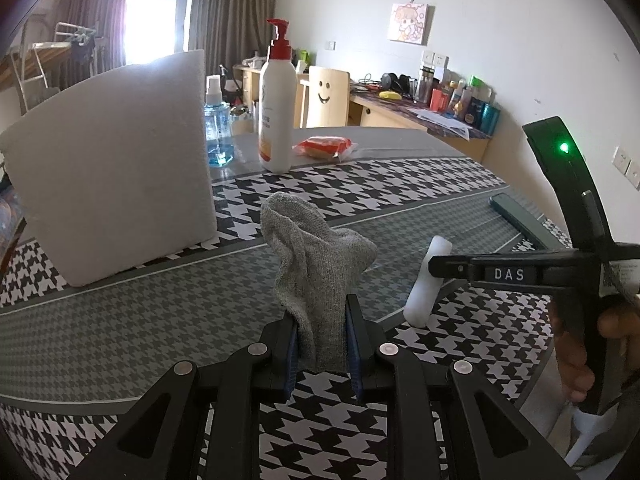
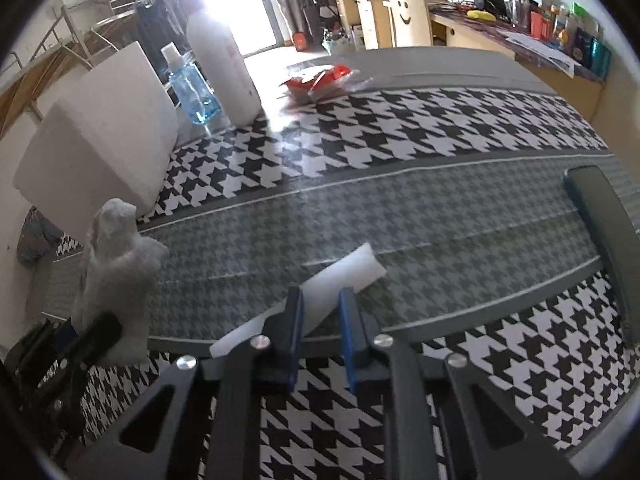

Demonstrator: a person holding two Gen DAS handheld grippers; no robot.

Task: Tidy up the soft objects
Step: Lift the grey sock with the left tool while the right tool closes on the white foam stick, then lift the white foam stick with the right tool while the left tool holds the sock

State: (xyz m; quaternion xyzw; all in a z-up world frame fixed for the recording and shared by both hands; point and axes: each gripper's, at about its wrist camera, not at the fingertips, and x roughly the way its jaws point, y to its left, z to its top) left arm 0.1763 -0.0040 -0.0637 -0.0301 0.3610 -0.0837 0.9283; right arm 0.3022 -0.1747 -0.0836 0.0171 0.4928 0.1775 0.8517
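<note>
Left gripper (image 1: 320,336), at lower centre of its frame, pinches a grey sock (image 1: 316,264) standing upright. Right gripper (image 2: 320,320) pinches a white foam roll (image 2: 340,272) lying on the houndstooth cloth (image 2: 440,128), lower centre.

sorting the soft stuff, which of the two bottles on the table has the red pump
The taller white lotion bottle has the red pump; the shorter clear bottle of blue liquid beside it has a white spray top.

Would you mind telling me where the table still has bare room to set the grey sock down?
Free: the grey band between the foam block and the sock, and the checks between the white roll and the red packet. Crowded: the far corner around the lotion bottle and blue bottle.
</note>
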